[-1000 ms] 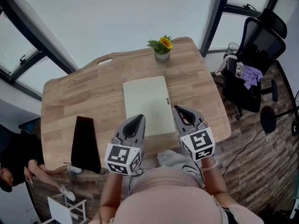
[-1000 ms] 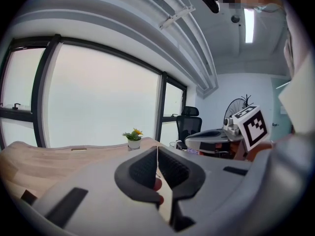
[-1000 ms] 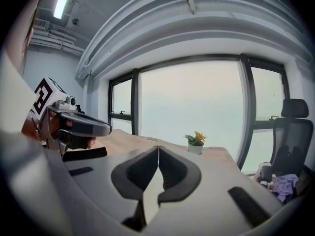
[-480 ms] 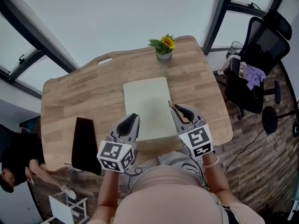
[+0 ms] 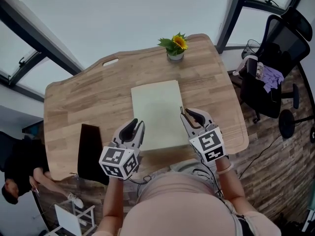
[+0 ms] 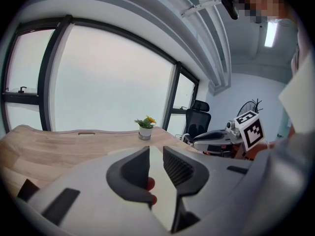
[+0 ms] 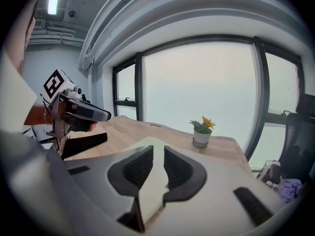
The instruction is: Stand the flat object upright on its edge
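A pale green flat board [image 5: 157, 112] lies flat on the wooden table [image 5: 88, 102]. My left gripper [image 5: 134, 127] hovers at the board's near left edge. My right gripper [image 5: 189, 114] is at its near right edge. Both pairs of jaws are opening and stand a narrow gap apart. In the left gripper view the board [image 6: 158, 173] shows through the gap of the left gripper [image 6: 155, 151]; the pads do not press on it. In the right gripper view the board [image 7: 147, 191] shows likewise below the right gripper [image 7: 158, 151].
A small potted sunflower [image 5: 174, 45] stands at the table's far edge beyond the board. A black wedge-shaped object [image 5: 89, 151] sits at the near left of the table. A black office chair [image 5: 275, 77] stands on the floor to the right.
Both grippers' jaws have parted from shut to a narrow gap. The left gripper has drifted left and slightly nearer; the right one has stayed by the board's right edge.
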Demonstrator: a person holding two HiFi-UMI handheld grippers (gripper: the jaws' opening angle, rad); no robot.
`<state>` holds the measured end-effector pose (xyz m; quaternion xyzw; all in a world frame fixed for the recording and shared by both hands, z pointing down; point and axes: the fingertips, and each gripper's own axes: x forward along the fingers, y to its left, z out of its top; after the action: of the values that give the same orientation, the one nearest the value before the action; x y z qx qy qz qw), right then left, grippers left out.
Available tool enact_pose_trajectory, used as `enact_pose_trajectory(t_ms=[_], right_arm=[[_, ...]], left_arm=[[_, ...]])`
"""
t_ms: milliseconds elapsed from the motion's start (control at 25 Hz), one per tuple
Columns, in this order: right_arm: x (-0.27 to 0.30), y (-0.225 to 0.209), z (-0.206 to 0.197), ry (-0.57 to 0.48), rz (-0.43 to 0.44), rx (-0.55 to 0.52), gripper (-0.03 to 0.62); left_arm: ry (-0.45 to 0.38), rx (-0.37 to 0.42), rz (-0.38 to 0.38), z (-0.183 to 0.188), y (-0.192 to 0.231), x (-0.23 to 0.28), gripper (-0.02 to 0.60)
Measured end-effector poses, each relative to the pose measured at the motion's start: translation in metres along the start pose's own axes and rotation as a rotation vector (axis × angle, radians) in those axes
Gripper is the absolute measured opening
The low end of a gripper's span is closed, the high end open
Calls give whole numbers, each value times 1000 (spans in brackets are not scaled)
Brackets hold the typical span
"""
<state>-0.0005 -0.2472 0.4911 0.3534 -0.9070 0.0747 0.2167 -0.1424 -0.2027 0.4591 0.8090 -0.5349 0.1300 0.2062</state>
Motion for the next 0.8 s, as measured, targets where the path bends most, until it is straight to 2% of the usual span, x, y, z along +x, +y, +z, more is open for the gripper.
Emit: enact_pose_trajectory(t_ms=[360, 800], right_arm=[[24, -15, -17, 61, 20, 8, 78], [50, -28, -34, 120, 54, 24, 100]], left_arm=[[94, -52, 29, -25, 30, 19, 118], [159, -133, 54, -43, 60, 41, 136]])
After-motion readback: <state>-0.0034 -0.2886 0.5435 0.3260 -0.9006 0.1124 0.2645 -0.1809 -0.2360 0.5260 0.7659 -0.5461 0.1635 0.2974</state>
